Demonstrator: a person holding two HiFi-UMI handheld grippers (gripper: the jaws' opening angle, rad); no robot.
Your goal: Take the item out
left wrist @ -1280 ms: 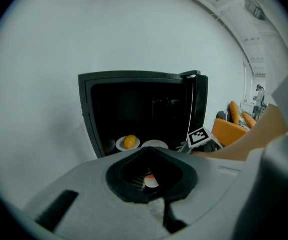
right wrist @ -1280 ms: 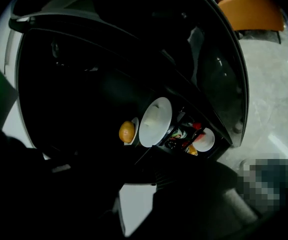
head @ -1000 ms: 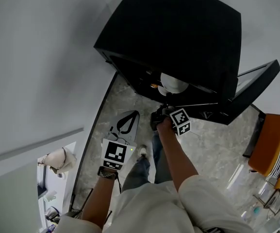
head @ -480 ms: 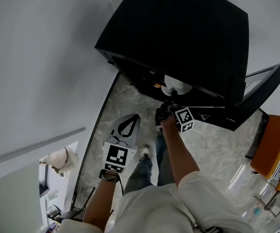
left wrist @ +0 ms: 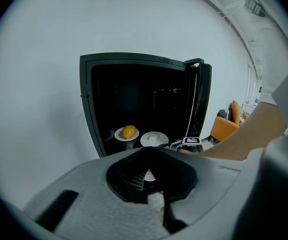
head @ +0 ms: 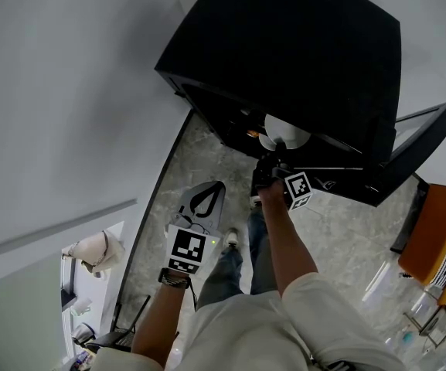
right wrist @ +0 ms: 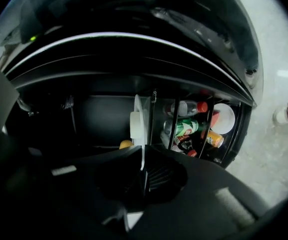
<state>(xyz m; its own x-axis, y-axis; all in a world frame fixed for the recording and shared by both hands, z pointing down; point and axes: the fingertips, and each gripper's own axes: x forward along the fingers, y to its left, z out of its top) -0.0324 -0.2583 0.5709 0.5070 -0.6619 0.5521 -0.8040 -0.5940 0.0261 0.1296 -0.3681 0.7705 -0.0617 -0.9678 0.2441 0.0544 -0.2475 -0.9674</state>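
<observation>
A black cabinet (head: 300, 45) stands open. Inside, a white plate (head: 287, 136) (left wrist: 154, 139) sits beside a smaller plate bearing an orange item (left wrist: 128, 132). My right gripper (head: 277, 151) (right wrist: 144, 170) reaches into the opening. Its jaws are closing, and the white plate's rim (right wrist: 138, 121), seen edge-on, is pinched between them. My left gripper (head: 201, 199) (left wrist: 148, 176) hangs back below the cabinet, shut and holding nothing, pointing at the opening.
The cabinet door (head: 417, 139) swings out to the right; its shelves hold bottles and cans (right wrist: 188, 126). An orange chair (head: 433, 230) stands at the right. A white wall (head: 60, 91) runs along the left, with marbled floor (head: 338, 238) underfoot.
My right gripper has pushed a little deeper toward the white plate. The left gripper has lifted slightly and come forward.
</observation>
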